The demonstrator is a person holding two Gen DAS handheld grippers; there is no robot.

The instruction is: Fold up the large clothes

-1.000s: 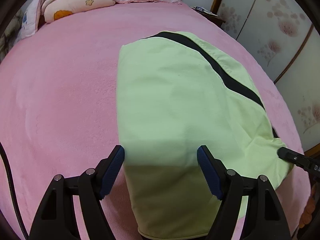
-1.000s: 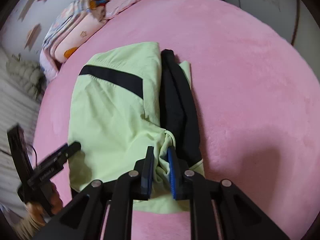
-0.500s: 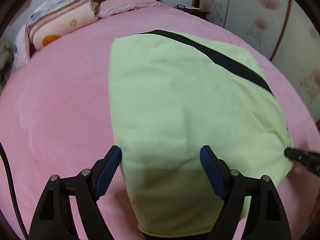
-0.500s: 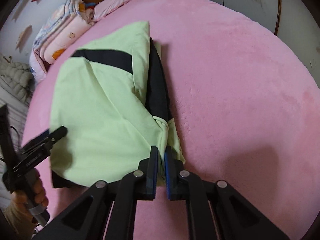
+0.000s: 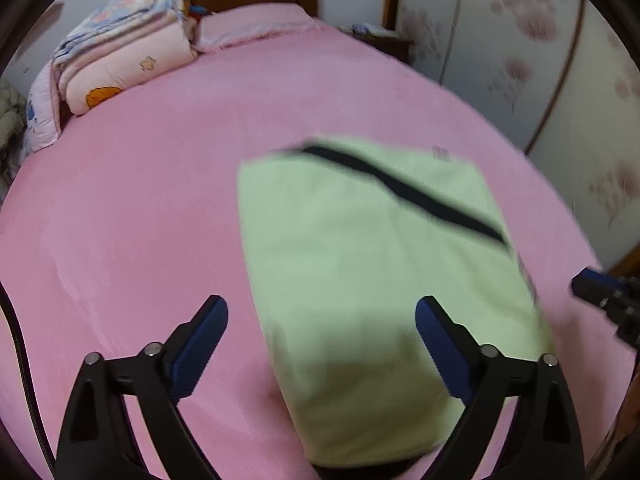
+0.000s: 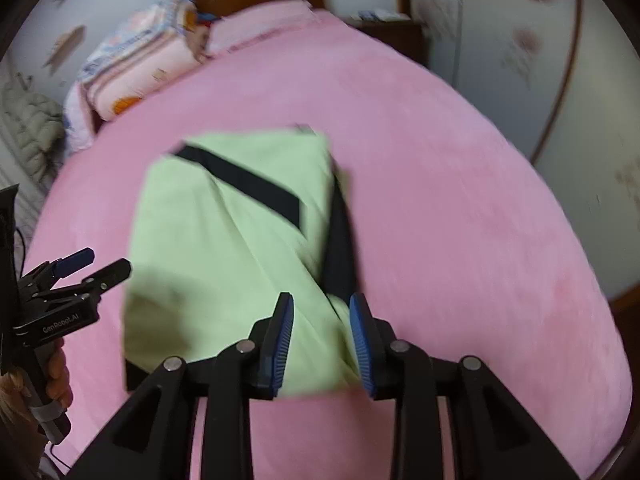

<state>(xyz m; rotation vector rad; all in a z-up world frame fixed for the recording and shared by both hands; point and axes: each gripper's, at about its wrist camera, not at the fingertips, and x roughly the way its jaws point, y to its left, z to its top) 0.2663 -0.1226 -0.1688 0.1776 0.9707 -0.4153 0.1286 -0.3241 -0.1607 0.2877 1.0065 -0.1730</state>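
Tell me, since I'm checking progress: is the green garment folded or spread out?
Folded: the green garment lies as a compact rectangle on the pink bed, layers stacked along one edge.

Light green garment (image 5: pixel 372 280) with black stripe, folded into rough rectangle, lying flat on pink bedspread (image 5: pixel 140 200), black panel along one edge.

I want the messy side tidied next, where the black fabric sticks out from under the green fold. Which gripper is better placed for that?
Probably the right gripper. Its opening jaws sit over the green garment beside the exposed black fabric. The left gripper, also opening, straddles the opposite, already neat edge.
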